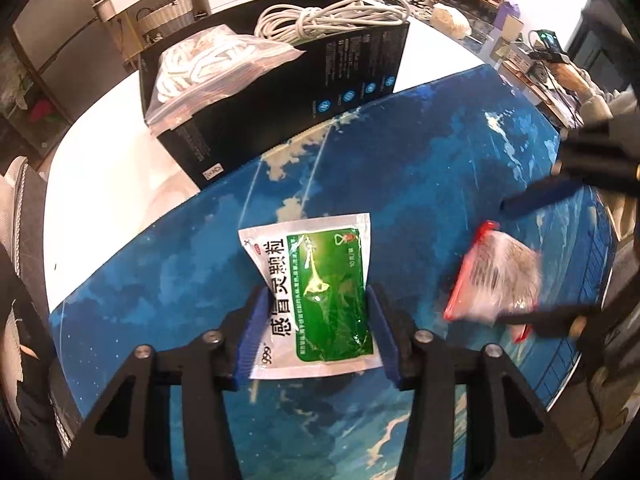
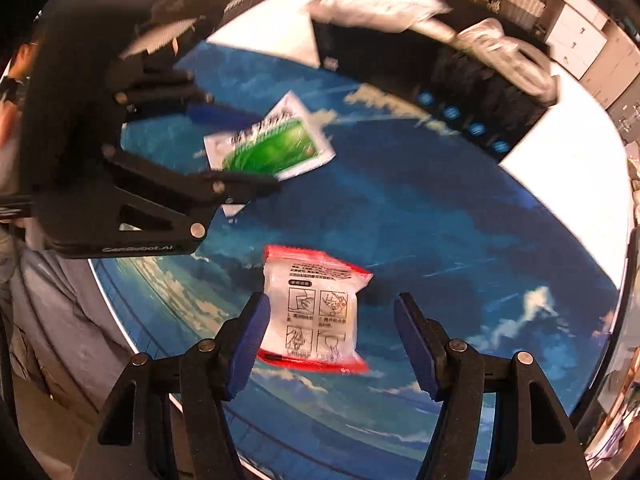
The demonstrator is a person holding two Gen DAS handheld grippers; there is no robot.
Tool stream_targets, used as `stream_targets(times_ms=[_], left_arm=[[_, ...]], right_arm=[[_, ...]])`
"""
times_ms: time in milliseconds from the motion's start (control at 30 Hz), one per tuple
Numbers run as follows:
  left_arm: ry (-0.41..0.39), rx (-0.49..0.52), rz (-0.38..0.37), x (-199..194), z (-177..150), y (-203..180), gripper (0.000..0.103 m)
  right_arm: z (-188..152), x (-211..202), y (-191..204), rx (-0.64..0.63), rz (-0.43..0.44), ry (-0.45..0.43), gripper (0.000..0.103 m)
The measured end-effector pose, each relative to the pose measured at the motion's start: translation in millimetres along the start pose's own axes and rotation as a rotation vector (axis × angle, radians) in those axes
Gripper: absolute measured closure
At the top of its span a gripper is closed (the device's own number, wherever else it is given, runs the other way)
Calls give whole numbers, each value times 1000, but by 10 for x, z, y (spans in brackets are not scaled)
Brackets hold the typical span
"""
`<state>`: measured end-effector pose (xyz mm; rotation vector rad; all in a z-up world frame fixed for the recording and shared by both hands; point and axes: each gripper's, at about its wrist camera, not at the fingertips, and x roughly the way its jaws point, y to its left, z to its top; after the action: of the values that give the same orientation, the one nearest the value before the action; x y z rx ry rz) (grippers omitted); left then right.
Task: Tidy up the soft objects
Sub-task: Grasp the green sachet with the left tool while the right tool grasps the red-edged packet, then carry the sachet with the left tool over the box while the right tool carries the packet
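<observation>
While left hand-held gripper (image 1: 316,312) pinches one green sachet (image 1: 316,276), right hand-held gripper (image 2: 332,340) spread, one red-edged packet (image 2: 316,312)

Far side of the tabletop (image 1: 120,168) is blocked by the black box (image 1: 288,92) piled with a bagged rope (image 1: 208,64) and cable coil (image 1: 332,16). Open blue mat (image 1: 400,168) lies between box and packets, so a tool could pass there.

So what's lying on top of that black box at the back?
On the black box lie a clear zip bag of white rope-like stuff and a coil of white cable. Whatever is inside the box is hidden.
</observation>
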<state>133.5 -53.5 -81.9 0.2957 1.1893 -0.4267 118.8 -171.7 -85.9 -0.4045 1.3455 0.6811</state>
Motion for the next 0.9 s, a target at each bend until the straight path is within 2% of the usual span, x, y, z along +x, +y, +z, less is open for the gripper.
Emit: stream_targets(times_ms=[133,167,233,433,500,600,767,900], left_arm=[[-10,-23,1,19,15,35,44],[-12,-20,1,20,16,34,44],[-15,-16,7,20,10,20,44],[-11,-4,-9,3,18,-28,66],[-14,15,-1,-11,15,-70,72],[-26,33,13,-56,23,-111,85],[-40,40,10,-109,24,-117,91],[-58,35,-1,-170,19,-100,91]], right_arm=[[26,41,33,2,19,16,54],[27,23,26,7,30,15,64],[37,-15,18,5,2,7,66],[125,-137,-230,39,-41,-17,74],[138,-200,-288,40,-43,-27,80],[111,-292,-298,31,-78,-45,83],[71,-306,-317,41,-85,-51,84],[1,-334,-247,55,-94,-86,84]])
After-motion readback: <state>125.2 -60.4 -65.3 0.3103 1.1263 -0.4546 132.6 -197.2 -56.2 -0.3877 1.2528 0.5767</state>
